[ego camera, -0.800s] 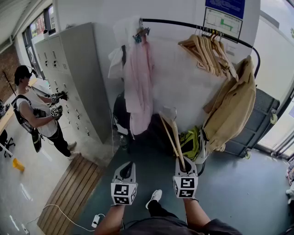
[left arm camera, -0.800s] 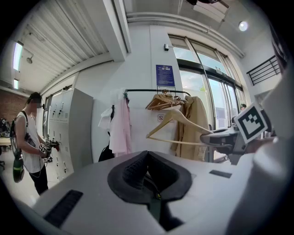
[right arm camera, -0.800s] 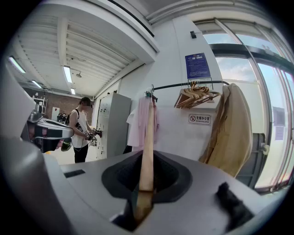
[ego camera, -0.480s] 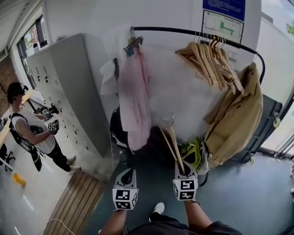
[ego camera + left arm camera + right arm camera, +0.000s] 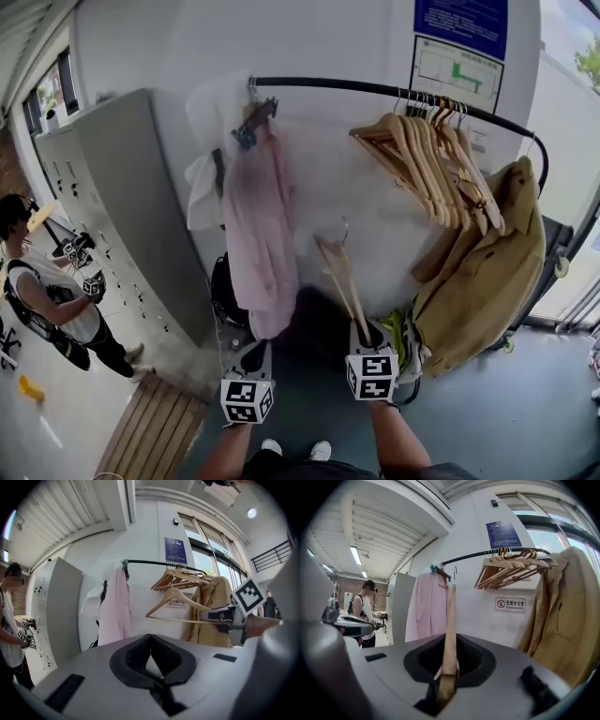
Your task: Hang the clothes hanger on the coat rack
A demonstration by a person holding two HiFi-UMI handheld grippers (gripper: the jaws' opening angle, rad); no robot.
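Observation:
A black coat rack rail [image 5: 375, 90] runs across the white wall and bends down at the right. My right gripper [image 5: 367, 339] is shut on one end of a wooden hanger [image 5: 340, 278], which slants up toward the rail with its metal hook [image 5: 344, 229] below the bar. In the right gripper view the hanger [image 5: 450, 620] rises straight out of the shut jaws toward the rail [image 5: 487, 554]. My left gripper [image 5: 253, 356], level with the right one on its left, is shut with nothing in it. From the left gripper view the hanger [image 5: 178, 619] shows sideways, held by the right gripper [image 5: 220, 616].
A row of wooden hangers [image 5: 427, 141] and a beige coat [image 5: 492, 272] fill the rail's right part. A pink garment [image 5: 251, 234] hangs at its left end. Grey lockers [image 5: 122, 206] stand left, with another person [image 5: 47, 305] beside them. Bags [image 5: 405, 330] lie under the rack; a slatted wooden platform [image 5: 150, 427] lies bottom left.
The view has closed in on the rack, which now looks larger and lower. Both grippers have come nearer to it, the right one still holding the hanger, its hook closer to the rail.

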